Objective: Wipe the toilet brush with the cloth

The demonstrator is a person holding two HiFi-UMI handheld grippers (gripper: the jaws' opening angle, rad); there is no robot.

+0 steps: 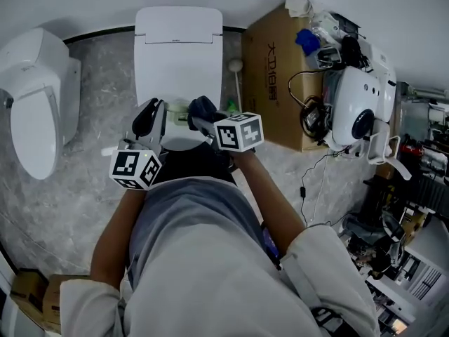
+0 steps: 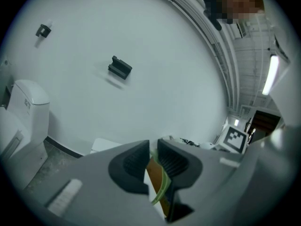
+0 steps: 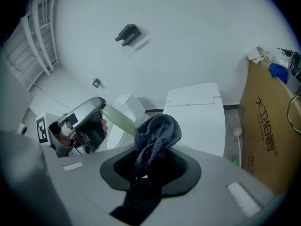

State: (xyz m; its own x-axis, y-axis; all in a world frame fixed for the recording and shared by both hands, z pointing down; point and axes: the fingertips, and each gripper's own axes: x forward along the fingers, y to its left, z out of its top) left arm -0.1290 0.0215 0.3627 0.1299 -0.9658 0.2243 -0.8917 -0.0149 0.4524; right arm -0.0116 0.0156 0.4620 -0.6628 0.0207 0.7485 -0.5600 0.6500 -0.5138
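While the person stood over the grey marbled floor [image 1: 70,216], both grippers hung close together in front of the chest. At the far left a white toilet [image 1: 35,97] stood with its lid down, so its bowl could not be seen. The left gripper [image 1: 150,118] was clenched on the pale green handle of the toilet brush [image 3: 117,118]. In the left gripper view a thin green strip sat pinched between the nearly closed jaws. That handle slanted to the right and its end vanished behind the cloth [image 3: 157,134]. The cloth was a dark blue-grey bundle, and the right gripper [image 3: 149,161], just beside the left one, grasped it between its pads. The brush head did not show.

Beyond the grippers a second toilet [image 1: 179,44] stood against the wall, its lid also shut. Right of it stood a brown cardboard box [image 1: 277,90], with a blue object [image 1: 306,41] and tangled cables piled at its far end. A white rounded appliance [image 1: 358,111] came next, then crowded shelves of gear.

The floor between the two toilets lay open. The gap between the second toilet and the box was narrow and held a white round-headed stick [image 1: 236,69]. A cable [image 1: 303,190] trailed across the floor at the right.
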